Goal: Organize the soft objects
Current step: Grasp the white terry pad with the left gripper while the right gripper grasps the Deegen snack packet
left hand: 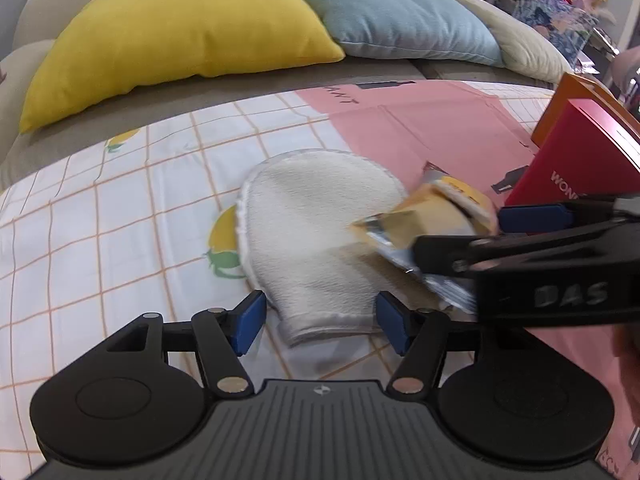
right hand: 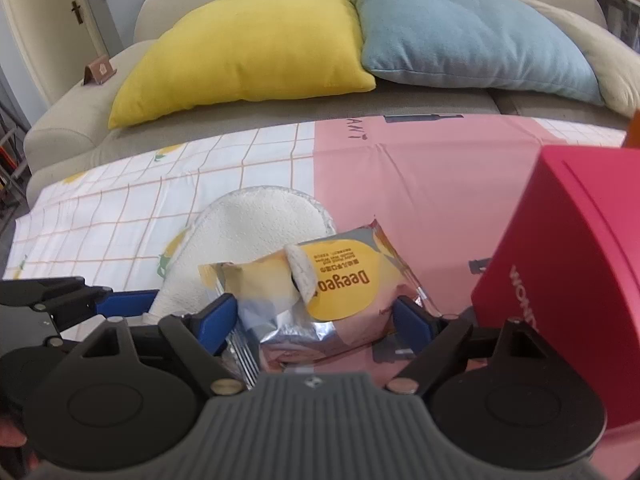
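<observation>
A white terry mitt [left hand: 316, 236] lies flat on the checked cloth; it also shows in the right wrist view [right hand: 248, 236]. My left gripper [left hand: 320, 320] is open, its blue pads on either side of the mitt's cuff. A yellow and silver wipes pack [right hand: 332, 292] lies beside the mitt, partly on it; it also shows in the left wrist view [left hand: 432, 224]. My right gripper [right hand: 314, 320] is open with its pads around the near end of the pack, and shows from the side in the left wrist view [left hand: 496, 236].
A red box [right hand: 568, 288] and an orange box [left hand: 576, 100] stand at the right on the pink cloth [right hand: 420, 176]. A yellow cushion [right hand: 248, 48] and a blue cushion [right hand: 464, 36] lie on the sofa behind.
</observation>
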Demonstrator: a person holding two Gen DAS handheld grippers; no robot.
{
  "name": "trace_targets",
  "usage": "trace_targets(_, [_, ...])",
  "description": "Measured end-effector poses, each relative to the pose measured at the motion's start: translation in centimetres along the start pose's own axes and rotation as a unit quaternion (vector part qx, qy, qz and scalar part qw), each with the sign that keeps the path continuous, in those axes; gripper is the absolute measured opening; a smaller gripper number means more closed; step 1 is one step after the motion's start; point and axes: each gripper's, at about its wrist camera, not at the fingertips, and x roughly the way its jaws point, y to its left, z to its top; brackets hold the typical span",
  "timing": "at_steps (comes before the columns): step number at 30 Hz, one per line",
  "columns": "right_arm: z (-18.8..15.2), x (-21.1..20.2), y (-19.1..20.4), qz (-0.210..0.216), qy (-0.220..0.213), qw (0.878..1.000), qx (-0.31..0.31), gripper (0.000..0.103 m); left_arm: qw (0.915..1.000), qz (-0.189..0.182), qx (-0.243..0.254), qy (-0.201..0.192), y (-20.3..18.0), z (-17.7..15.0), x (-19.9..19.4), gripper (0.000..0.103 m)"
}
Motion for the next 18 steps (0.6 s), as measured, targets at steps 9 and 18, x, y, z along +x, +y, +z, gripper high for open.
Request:
trace_targets(9, [-0.6,-0.1,0.1,-0.005,-0.012,0.999,-0.041,0.062,0.9991,0.035,0.009,-0.021,-2.4,-0.4,-0.2,0.038])
trace_targets(18, [-0.3,-0.6,-0.5,0.018,0.004,0.998,-0.06,0.047,0.9973,0.07,-0.011,-0.02,-4.1,-0.5,-1.3,0.022])
